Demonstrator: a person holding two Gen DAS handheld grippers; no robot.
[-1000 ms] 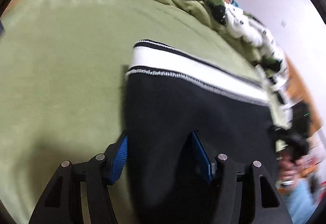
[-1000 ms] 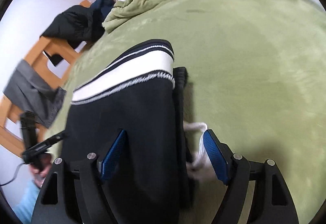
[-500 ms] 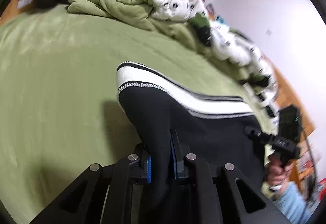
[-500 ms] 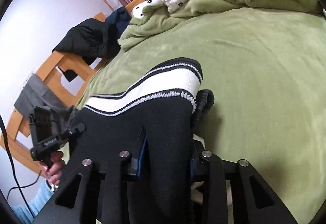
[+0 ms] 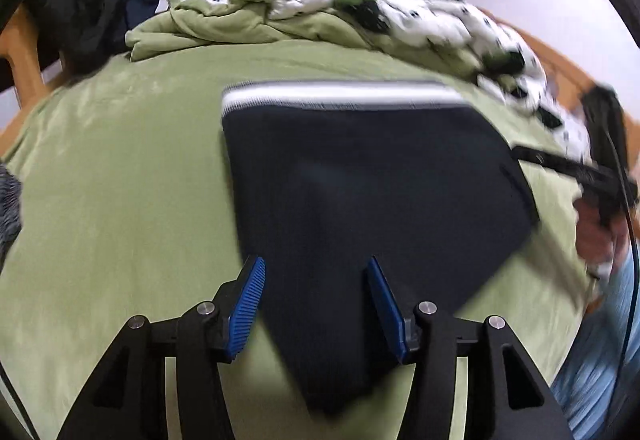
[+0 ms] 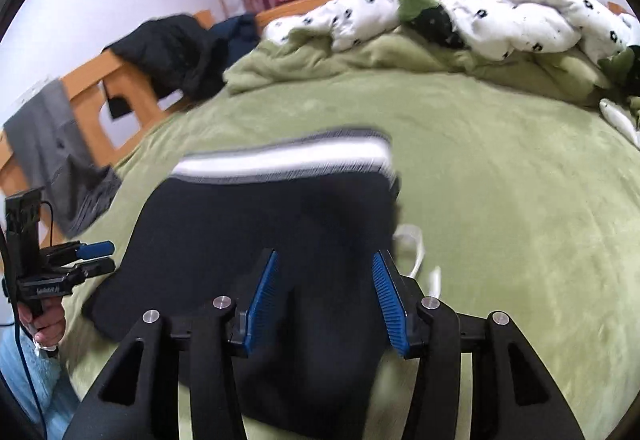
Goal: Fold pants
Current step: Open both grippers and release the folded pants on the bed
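Observation:
Black pants (image 5: 360,200) with a white-and-black striped band (image 5: 340,94) lie folded on the green bed cover (image 5: 120,200). My left gripper (image 5: 314,280) is open, its blue pads on either side of the near left corner of the cloth. In the right wrist view the pants (image 6: 280,232) lie ahead with the striped band (image 6: 288,158) at the far edge. My right gripper (image 6: 326,280) is open over the near right part of the cloth. A white drawstring (image 6: 414,244) sticks out at the pants' right edge.
A crumpled green blanket and a white spotted duvet (image 6: 500,20) are heaped along the far side of the bed. Dark clothes (image 6: 172,48) and a grey cloth (image 6: 52,160) hang on the wooden bed rail at left. The other gripper shows at left in the right wrist view (image 6: 52,268).
Both grippers were shut on the pants' near edge half a second ago and lifted it; now both are open and the cloth has dropped onto the bed.

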